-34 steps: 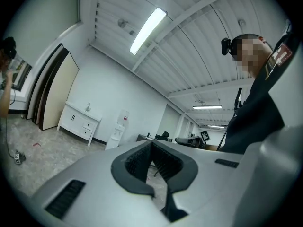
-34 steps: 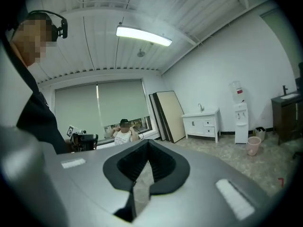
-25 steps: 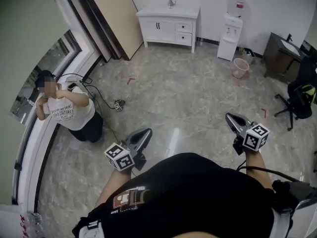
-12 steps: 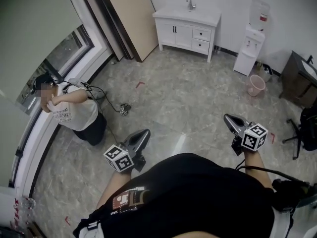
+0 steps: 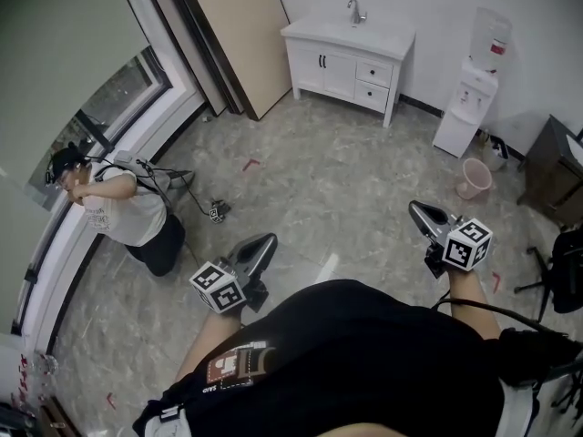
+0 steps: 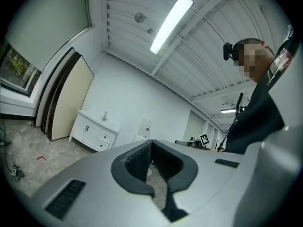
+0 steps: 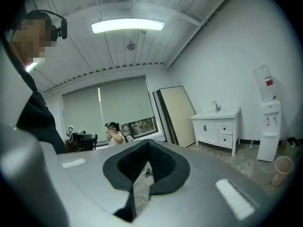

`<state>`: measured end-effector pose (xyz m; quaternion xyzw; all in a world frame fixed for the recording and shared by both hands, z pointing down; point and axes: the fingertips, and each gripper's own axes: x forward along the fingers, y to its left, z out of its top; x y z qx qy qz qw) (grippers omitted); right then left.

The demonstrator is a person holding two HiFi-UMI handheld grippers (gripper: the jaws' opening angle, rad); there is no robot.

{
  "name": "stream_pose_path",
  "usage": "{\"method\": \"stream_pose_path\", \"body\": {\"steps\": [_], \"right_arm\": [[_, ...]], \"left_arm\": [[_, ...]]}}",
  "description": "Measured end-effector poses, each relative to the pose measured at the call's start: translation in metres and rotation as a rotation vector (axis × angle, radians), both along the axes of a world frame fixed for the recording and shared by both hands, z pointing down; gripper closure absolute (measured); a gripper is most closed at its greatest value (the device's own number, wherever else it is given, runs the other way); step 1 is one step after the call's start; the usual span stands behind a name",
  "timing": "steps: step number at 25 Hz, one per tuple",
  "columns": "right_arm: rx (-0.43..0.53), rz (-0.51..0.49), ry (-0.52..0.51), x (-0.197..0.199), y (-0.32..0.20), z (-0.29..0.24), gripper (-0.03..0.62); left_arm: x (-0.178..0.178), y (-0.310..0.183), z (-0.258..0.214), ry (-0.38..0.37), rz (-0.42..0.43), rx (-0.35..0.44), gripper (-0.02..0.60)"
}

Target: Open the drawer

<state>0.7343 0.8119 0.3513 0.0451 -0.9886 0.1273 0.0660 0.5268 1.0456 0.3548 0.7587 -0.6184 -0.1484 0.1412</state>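
- Gripper status?
- My left gripper (image 5: 265, 242) and right gripper (image 5: 418, 211): jaws closed, nothing held.
- Drawer location?
- Two white drawers (image 5: 374, 73), dark handles, shut flush in the sink cabinet (image 5: 314, 66), far wall, well apart from both grippers.

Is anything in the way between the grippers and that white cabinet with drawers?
Nothing visible: bare floor lies between the left gripper, the right gripper and the cabinet. The crouching person is off left.

head view: high, steeply down, floor (image 5: 346, 198) far
gripper views: level, along own jaws, close
shared: vanity cabinet (image 5: 351, 57) (image 6: 94, 132) (image 7: 218, 129), all three
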Motion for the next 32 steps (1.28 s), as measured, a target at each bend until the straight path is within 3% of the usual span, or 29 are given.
{"method": "stream_pose_path", "body": {"steps": [4, 9, 16, 23, 32], "right_arm": [[-0.009, 0.011, 0.008, -0.022, -0.031, 0.005, 0.599], [-0.004, 0.033, 0.026, -0.081, -0.060, 0.008, 0.598], [0.009, 0.073, 0.002, -0.202, -0.087, -0.011, 0.599], [0.005, 0.090, -0.012, -0.318, -0.106, -0.016, 0.599], [-0.025, 0.046, 0.018, -0.401, -0.167, 0.002, 0.599]], "left_arm": [[-0.032, -0.030, 0.000, 0.004, -0.008, 0.006, 0.589], [-0.096, -0.064, 0.003, 0.016, 0.009, 0.004, 0.589], [-0.220, -0.102, -0.005, 0.003, 0.076, 0.017, 0.589], [-0.348, -0.118, -0.013, -0.009, 0.073, 0.023, 0.589], [-0.420, -0.159, 0.008, 0.024, 0.007, -0.002, 0.589]]}}
